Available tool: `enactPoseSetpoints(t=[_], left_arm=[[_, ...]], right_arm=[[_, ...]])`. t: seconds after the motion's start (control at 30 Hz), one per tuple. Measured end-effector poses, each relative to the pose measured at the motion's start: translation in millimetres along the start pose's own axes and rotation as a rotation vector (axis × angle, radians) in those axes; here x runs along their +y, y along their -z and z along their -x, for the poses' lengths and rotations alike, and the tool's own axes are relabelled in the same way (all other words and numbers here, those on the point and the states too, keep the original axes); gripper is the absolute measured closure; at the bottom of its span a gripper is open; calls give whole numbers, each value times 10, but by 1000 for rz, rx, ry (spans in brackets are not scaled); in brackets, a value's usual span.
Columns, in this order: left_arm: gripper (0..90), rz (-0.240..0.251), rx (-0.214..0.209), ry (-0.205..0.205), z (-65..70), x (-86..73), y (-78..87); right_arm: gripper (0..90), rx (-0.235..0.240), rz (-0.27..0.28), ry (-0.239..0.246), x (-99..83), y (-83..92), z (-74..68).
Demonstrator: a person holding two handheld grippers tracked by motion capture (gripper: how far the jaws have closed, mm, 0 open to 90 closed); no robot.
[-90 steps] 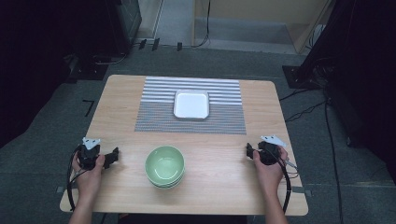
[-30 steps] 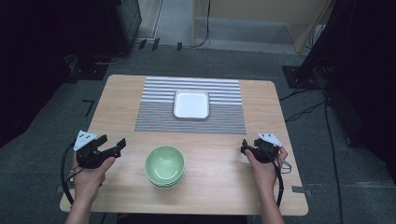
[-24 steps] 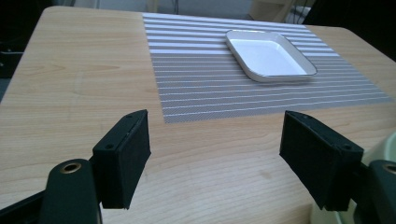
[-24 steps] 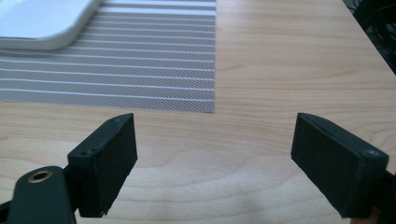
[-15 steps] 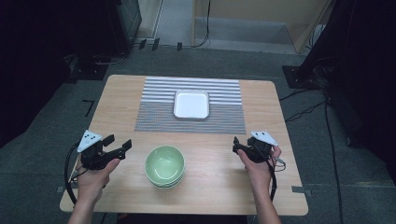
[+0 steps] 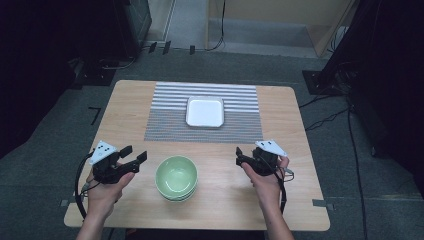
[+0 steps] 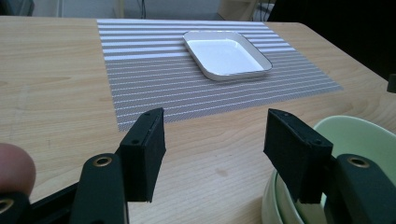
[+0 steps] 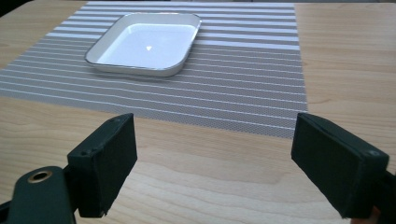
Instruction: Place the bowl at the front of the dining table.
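The wooden table [image 6: 280, 200] carries a striped placemat [image 6: 165, 117] across its far half, and a square white dish [image 6: 204, 111] sits in the middle of that mat. Nearer the person, at the table's front centre, stands a stack of pale green bowls [image 6: 176, 177] (two or three nested, the count is hard to tell). The left gripper [image 6: 134, 156] hovers just beside the stack's left rim; its jaws have just been closing partway, yet they stand apart with nothing between them, one jaw lined up near the rim in the left gripper view. The right gripper [image 6: 239, 156] waits near the stack's other side, jaws wide and holding nothing.

The step in hand looks like taking the top bowl. To do it well, one jaw should slip inside the rim and one outside, pinching only the topmost wall, then lift straight up so the lower bowls stay put.
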State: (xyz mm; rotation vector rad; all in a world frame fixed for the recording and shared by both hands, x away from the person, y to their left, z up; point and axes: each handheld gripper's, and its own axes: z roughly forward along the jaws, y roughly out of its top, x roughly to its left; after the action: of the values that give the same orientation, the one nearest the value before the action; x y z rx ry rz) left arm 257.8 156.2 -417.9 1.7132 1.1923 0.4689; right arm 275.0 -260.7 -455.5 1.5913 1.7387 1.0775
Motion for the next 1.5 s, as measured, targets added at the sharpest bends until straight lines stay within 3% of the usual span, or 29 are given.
enactPoseSetpoints(t=[0.87, 1.1, 1.27, 1.5], left_arm=[[427, -23, -50, -55, 252, -23, -74], [428, -33, -70, -70, 339, -30, -99], [426, -35, -87, -82, 396, -34, -101], [448, -62, -119, -105, 435, -66, -146]], right_arm=[[141, 118, -3, 22, 80, 122, -427], [143, 116, -8, 30, 170, 149, -520], [159, 107, 16, 29, 383, 194, -543], [156, 144, -8, 53, 317, 149, -630]])
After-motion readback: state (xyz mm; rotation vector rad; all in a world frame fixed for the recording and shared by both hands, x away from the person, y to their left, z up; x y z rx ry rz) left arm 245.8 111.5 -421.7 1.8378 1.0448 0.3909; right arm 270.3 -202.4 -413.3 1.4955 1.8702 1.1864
